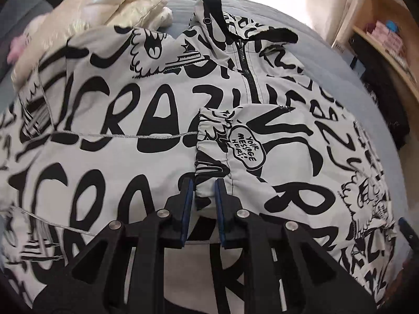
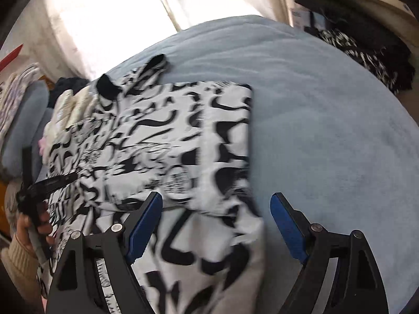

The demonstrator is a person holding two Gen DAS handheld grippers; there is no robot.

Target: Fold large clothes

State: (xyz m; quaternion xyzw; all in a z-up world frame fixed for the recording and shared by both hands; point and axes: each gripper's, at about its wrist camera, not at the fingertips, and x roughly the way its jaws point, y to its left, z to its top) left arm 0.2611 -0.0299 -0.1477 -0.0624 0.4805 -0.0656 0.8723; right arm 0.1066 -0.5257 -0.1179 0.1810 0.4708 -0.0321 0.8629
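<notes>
L gripper (image 1: 204, 183) is pinching the elastic sleeve cuff (image 1: 213, 157) of the jacket (image 1: 125, 120), jaws nearly closed w/ the gathered fabric bunched between the blue pads. R gripper (image 2: 216, 204) is hanging wide, holding nothing, one finger over the jacket's near edge and the other over bare blanket. The jacket, white w/ black graffiti lettering, is lying front-up on the bed, zipper (image 1: 244, 70) and hood (image 1: 212, 7) pointing to the far side. Progress, as I'm reading it: approx. halfway. In the R wrist view the jacket's right side is showing a straight folded edge (image 2: 250, 136), so one side looks tucked in, and the sleeve in the L gripper is lying across the chest. Prob. left: laying that cuff flat, then folding hem toward hood; body isn't halved yet. Surface is a soft light-blue blanket (image 2: 327, 130), lightly wrinkled. Cream padded garment (image 1: 86, 13) is piling up at the far left, touching the jacket's shoulder. Room: bright curtained window (image 2: 110, 10) behind the bed, wooden shelf unit (image 1: 387, 39) at right w/ dark clothes (image 2: 366, 49) heaped beside it.
</notes>
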